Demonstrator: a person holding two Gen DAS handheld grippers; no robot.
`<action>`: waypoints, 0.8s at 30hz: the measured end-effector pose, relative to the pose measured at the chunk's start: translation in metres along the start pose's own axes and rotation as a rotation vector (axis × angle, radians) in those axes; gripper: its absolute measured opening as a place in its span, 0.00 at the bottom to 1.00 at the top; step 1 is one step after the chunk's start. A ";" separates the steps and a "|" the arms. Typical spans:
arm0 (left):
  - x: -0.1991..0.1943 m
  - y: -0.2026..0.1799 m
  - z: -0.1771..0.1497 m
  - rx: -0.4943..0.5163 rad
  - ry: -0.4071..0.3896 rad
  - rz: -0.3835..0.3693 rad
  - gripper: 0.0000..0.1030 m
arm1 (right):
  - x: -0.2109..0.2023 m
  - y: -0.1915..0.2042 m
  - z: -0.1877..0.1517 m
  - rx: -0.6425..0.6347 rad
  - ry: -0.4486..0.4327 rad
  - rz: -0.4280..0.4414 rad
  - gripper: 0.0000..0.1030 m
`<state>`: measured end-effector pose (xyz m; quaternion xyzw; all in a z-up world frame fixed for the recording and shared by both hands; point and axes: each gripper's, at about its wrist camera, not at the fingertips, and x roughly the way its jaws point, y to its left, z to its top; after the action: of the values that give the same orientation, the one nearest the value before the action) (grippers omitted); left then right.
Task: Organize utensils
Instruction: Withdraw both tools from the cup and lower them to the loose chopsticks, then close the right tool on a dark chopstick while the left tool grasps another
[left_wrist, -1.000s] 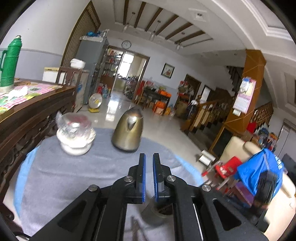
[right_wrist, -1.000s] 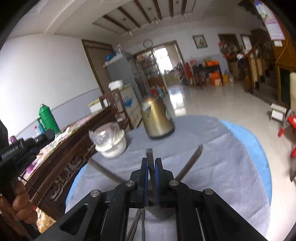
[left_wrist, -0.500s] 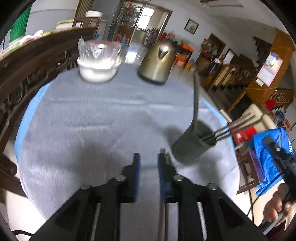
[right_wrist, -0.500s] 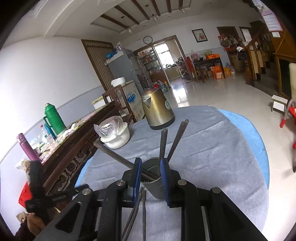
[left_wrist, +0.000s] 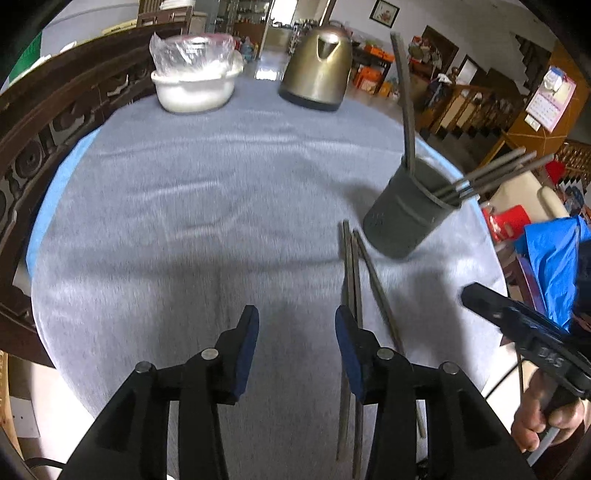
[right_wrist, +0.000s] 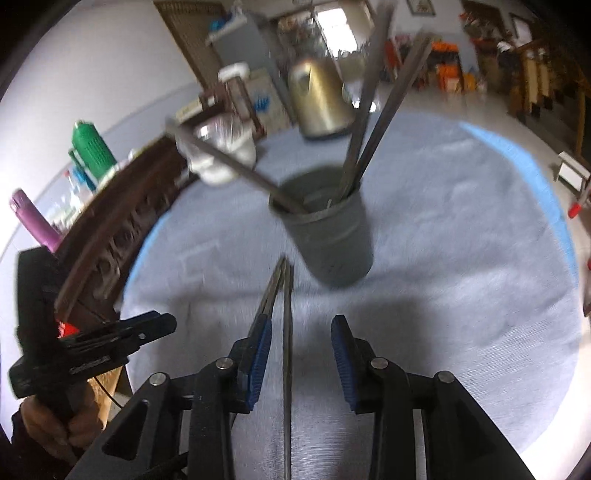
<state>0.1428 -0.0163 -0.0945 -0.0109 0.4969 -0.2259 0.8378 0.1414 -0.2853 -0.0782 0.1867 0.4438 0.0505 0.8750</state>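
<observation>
Chopsticks (right_wrist: 287, 332) now flat on cloth; left gripper (left_wrist: 296, 325), right gripper (right_wrist: 301, 334) lowered, jaws opening, empty.

Three chopsticks (left_wrist: 354, 266) lie loose on the grey-clothed surface (left_wrist: 192, 206) (two close together, one splayed a little to the side). One dark holder cup (left_wrist: 406, 218) stands there with about four more sticks (left_wrist: 491, 173) leaning out of it, though blur makes that number uncertain. There is one brass-coloured kettle (left_wrist: 317, 70), and one white bowl (left_wrist: 194, 86) covered in plastic.
</observation>
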 end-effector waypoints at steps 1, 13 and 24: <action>0.002 0.000 -0.003 0.003 0.015 -0.003 0.43 | 0.008 0.003 -0.001 -0.012 0.022 -0.005 0.30; 0.022 -0.010 -0.024 0.022 0.158 -0.128 0.43 | 0.063 0.014 -0.024 -0.072 0.228 -0.061 0.10; 0.044 -0.025 -0.031 0.052 0.231 -0.154 0.43 | 0.056 -0.009 -0.026 -0.010 0.234 -0.055 0.08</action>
<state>0.1249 -0.0496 -0.1402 -0.0010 0.5819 -0.3021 0.7551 0.1541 -0.2717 -0.1379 0.1627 0.5476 0.0500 0.8193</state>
